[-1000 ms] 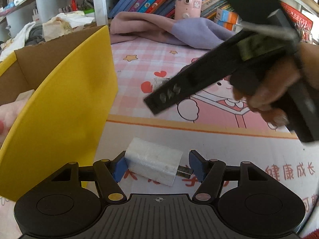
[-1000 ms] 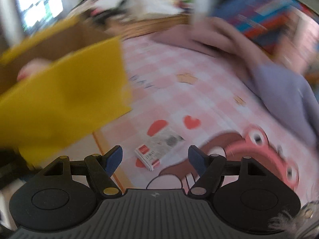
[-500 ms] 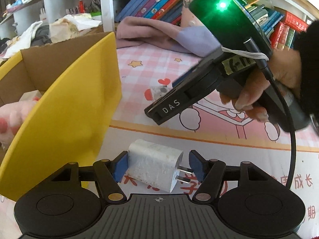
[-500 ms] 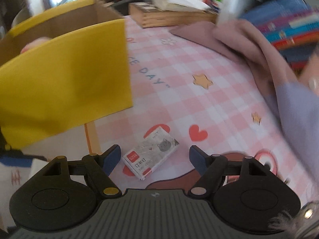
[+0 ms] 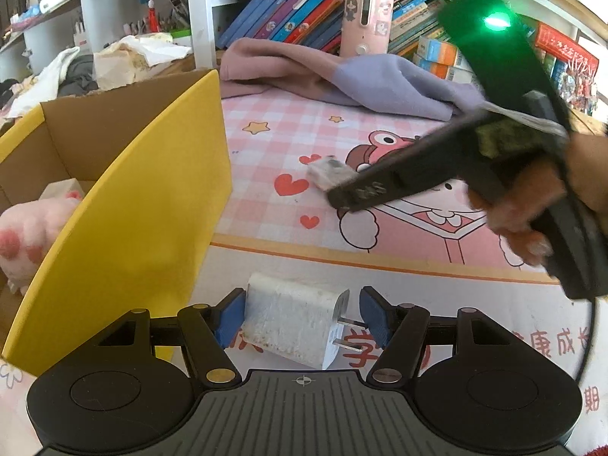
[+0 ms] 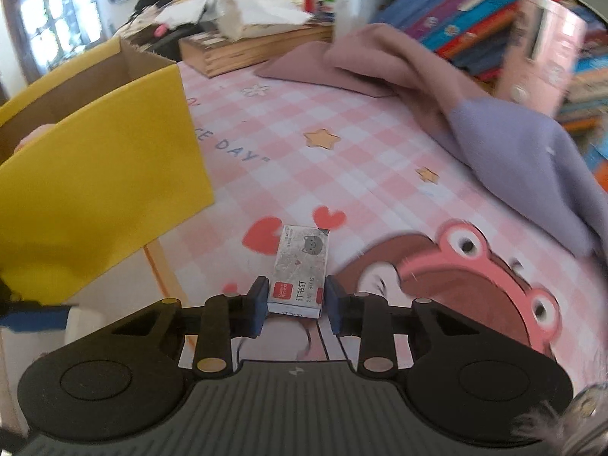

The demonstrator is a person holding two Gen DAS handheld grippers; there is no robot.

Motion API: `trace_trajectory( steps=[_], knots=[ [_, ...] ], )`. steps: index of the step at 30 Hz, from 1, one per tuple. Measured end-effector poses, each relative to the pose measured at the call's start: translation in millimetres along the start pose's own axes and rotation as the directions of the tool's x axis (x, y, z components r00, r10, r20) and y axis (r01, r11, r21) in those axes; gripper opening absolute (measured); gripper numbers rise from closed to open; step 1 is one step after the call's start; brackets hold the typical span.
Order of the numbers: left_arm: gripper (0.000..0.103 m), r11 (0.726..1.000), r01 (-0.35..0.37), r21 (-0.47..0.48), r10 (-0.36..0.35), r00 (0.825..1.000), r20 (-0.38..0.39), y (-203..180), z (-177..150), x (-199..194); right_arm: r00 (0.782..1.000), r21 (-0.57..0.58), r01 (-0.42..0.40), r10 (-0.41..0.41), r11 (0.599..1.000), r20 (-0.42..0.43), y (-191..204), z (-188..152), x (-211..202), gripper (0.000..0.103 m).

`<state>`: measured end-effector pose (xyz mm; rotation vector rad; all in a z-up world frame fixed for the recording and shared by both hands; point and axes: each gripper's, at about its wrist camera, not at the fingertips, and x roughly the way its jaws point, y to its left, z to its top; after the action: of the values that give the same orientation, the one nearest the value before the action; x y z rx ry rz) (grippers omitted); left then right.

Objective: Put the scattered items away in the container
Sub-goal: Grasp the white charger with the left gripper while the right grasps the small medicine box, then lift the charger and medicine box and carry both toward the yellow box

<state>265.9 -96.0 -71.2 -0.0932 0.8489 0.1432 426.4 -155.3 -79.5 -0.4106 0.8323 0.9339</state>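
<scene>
Right wrist view: the right gripper [image 6: 293, 302] has clamped both pads on the staple box [image 6: 301, 270], mid-cloth; half a second ago its fingers stood wide apart. The left gripper [image 5: 302, 317], fingers spread, brackets the white charger [image 5: 294, 323] near the tablecloth's [image 5: 380, 277] front edge, unchanged. A pink plush [image 5: 30, 233] already sits inside the yellow box [image 5: 125, 228]; two items remain outside.
</scene>
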Motion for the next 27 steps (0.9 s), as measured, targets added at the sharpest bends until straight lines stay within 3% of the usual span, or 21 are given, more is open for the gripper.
trace_trajectory(
  steps=[9, 16, 27],
  knots=[
    [0.065, 0.998, 0.058, 0.023, -0.058, 0.998, 0.026, -6, -5, -12, 0.992, 0.085, 0.122, -0.124, 0.989, 0.016, 15, -66, -70, 0.030],
    [0.065, 0.995, 0.084, 0.056, -0.085, 0.996, 0.012, -13, -10, -18, 0.982, 0.131, 0.189, -0.188, 0.973, -0.027, 35, -113, -98, 0.030],
    [0.065, 0.990, 0.116, 0.075, -0.117, 0.993, 0.018, -19, -7, -41, 0.970, 0.215, 0.244, -0.238, 0.946, -0.052, 24, -127, -98, 0.030]
  ],
)
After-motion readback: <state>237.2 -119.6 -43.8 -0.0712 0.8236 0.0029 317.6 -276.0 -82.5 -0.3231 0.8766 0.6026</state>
